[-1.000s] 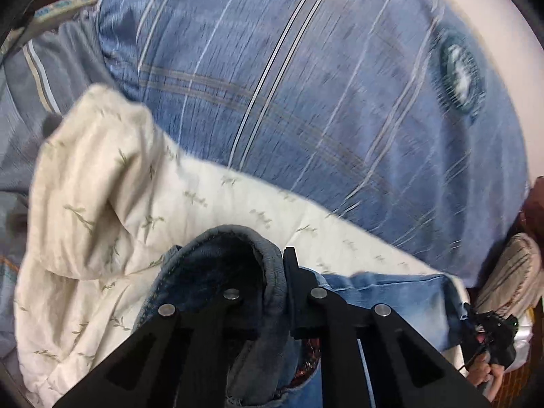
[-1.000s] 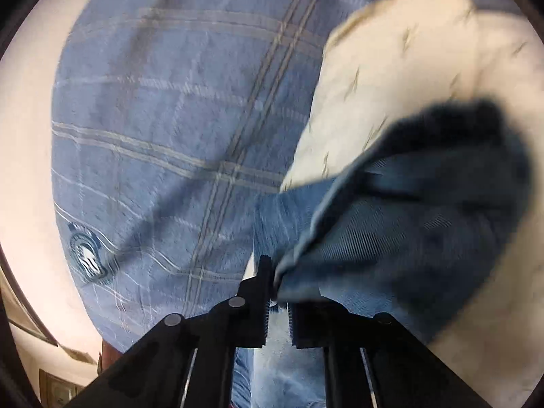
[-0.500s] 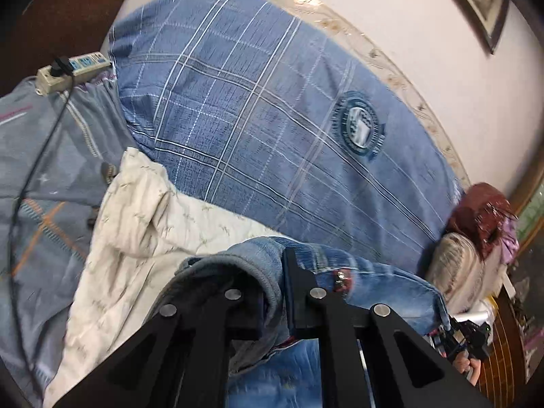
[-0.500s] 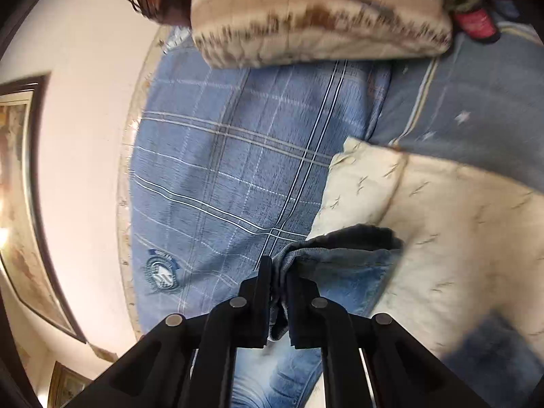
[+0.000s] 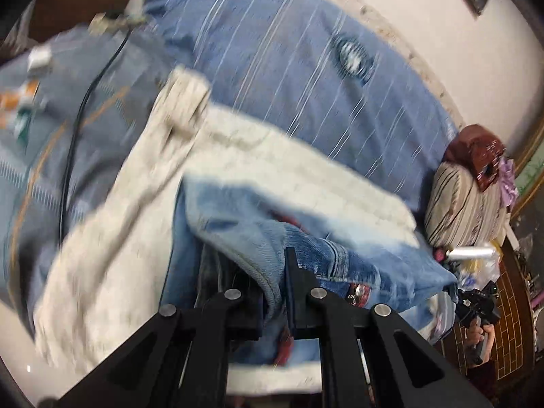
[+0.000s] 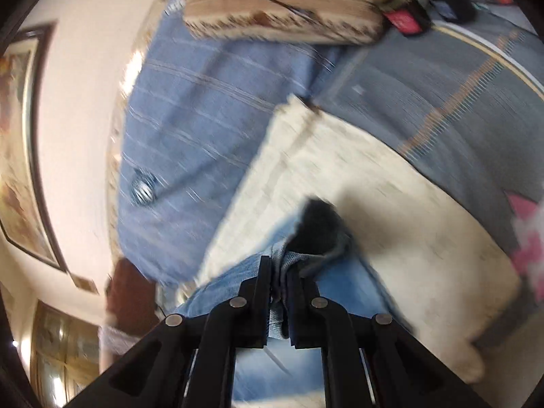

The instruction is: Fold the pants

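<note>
The blue denim pants [image 5: 238, 217] hang between both grippers above a cream blanket [image 5: 112, 251] on the bed. My left gripper [image 5: 275, 272] is shut on a hem or waistband edge of the pants. My right gripper [image 6: 279, 278] is shut on another edge of the pants [image 6: 306, 272], with the dark inside of an opening showing just beyond the fingertips. Both views are motion-blurred. The other hand-held gripper [image 5: 476, 309] shows at the far right of the left wrist view.
A blue plaid pillow [image 5: 306, 68] lies against the wall behind the blanket. A striped cushion [image 5: 465, 200] and a dark red bag [image 5: 476, 149] sit at the bed's right end. A black cable [image 5: 78, 129] and power strip [image 5: 112, 23] lie on the grey sheet [image 6: 442, 102].
Both grippers have lifted and pulled back with the pants. More of the bed and room shows, and the denim has spread out between them.
</note>
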Motion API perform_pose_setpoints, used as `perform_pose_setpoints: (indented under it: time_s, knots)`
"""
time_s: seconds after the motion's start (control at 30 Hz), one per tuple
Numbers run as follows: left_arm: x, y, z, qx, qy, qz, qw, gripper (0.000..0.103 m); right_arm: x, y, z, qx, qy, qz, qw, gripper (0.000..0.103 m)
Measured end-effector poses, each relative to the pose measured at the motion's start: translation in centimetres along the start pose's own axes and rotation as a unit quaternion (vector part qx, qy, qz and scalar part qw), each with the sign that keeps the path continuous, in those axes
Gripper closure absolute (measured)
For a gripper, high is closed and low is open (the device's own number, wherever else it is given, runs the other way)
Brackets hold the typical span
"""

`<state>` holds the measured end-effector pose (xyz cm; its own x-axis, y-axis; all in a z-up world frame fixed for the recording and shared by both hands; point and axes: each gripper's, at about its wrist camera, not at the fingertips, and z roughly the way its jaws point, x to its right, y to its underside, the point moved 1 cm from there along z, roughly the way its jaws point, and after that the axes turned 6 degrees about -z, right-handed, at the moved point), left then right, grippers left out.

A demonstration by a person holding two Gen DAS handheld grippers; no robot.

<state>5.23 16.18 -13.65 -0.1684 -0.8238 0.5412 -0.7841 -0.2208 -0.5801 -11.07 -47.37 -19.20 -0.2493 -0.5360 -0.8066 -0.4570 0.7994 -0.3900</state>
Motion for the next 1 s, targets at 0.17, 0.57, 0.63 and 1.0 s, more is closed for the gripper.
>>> perform_pose_setpoints:
  time_s: [0.17,0.57,0.63,1.0]
  knots:
    - [-2.4,2.7,0.7,-0.042,-0.021,-0.034,0.9983,0.086,3.4,2.8,0.1,-0.090,0.058,-0.006,0.994,0.091]
    - [-1.5,5.2,-3.3,-0.041,-0.086,0.017,0.9953,0.068,1.3,-0.7,-4.3,0.008,0.058,-0.061,0.996,0.016]
    - [-1.1,5.3,-4.4,-0.029,-0.116,0.038,0.9921,0.068,-0.7,-1.5,-3.1,0.022,0.057,-0.092,0.994,0.016]
    - [1.7,1.9,-5.1,0.032,-0.119,0.064,0.9903,0.068,-2.1,-2.0,8.4,-0.091,0.179,-0.135,0.970,0.082]
